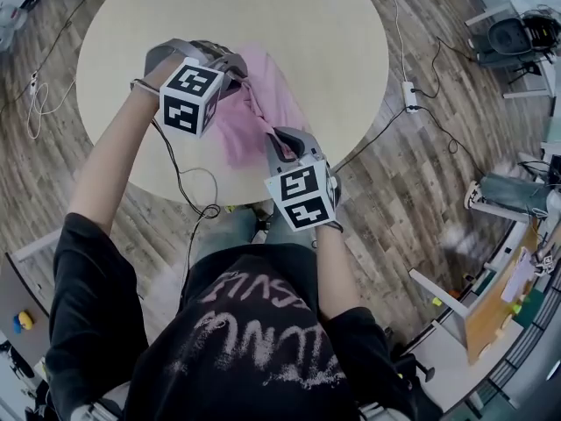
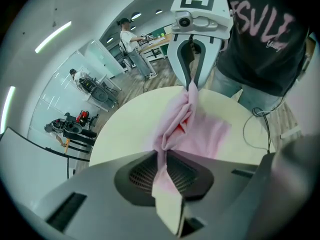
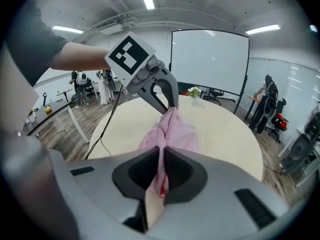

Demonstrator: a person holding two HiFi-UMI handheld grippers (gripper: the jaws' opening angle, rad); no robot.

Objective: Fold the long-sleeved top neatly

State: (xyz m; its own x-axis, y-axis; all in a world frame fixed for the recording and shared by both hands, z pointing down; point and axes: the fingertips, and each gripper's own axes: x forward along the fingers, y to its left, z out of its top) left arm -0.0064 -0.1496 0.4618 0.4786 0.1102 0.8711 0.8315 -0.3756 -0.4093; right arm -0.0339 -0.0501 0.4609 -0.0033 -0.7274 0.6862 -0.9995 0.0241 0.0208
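The left gripper (image 2: 162, 153) has its jaws closed on a pinch of the pink top (image 2: 192, 126), with cloth pressed between the pads. The right gripper (image 3: 160, 151) is clamped on the same top in the same way, a thin fold running up between its pads. The 2 grippers face each other, and each shows in the other's view at the far end of the cloth. Between them the top is pulled into a bunched ridge. The rest of the cloth spreads below the ridge onto the round table (image 1: 333, 51), on the half nearer the person.

In the head view the 2 marker cubes (image 1: 188, 99) sit over the grippers and cover much of the jaws. A black cable (image 1: 188, 187) hangs from the left gripper and loops over the near rim of the table, just beside the top's edge.

A small plant (image 3: 194, 92) stands at the far rim of the table, well apart from the top. On the wooden floor (image 1: 394, 174) to the right lies a white power strip (image 1: 409, 95) with cords trailing from it. A large white screen (image 3: 210, 61) stands beyond the table, and several people (image 3: 80, 89) stand in the background.
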